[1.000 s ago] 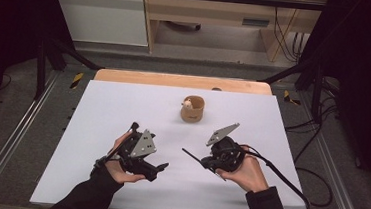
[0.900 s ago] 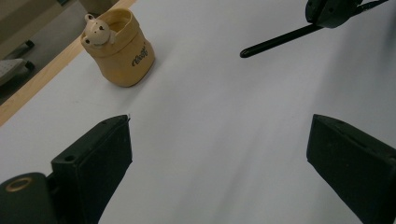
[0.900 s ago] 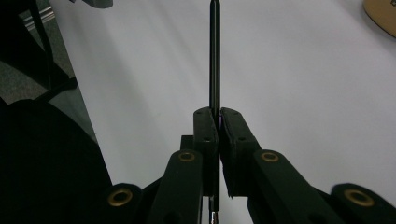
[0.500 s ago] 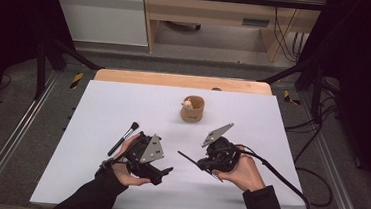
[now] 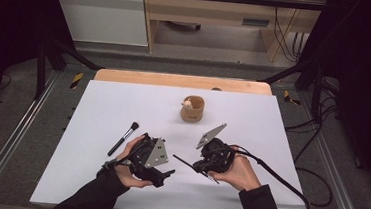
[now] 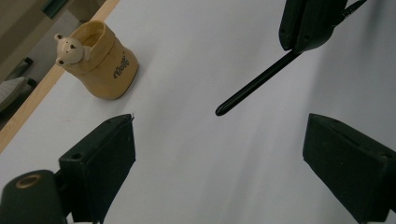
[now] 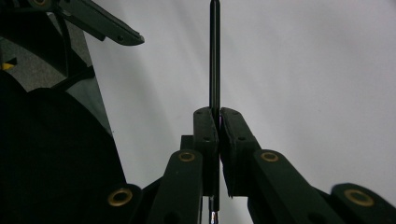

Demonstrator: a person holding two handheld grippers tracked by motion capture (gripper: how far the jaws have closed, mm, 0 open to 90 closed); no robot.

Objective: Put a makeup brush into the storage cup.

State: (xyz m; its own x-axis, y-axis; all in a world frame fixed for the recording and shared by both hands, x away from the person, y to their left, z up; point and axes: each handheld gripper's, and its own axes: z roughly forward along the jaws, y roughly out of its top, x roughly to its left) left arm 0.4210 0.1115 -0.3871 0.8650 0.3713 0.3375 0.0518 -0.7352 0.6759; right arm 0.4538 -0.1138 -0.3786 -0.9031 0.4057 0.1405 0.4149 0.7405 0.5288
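A thin black stick [image 7: 214, 56] is being pinched between the pressed-together jaws of the right gripper [image 5: 208, 161], its long end jutting out ahead of the jaws toward the left gripper [image 5: 155, 158], just above the white table [image 5: 272, 121]. The left gripper is being held with jaws spread and nothing between them. A makeup brush [image 5: 123, 138] is lying beside it, on its outer side. A bear-decorated cup [image 5: 192, 108] is standing farther ahead of both grippers.

Grey floor [image 5: 26, 122], wooden shelf unit [image 5: 215, 16] behind white table [image 5: 281, 142].
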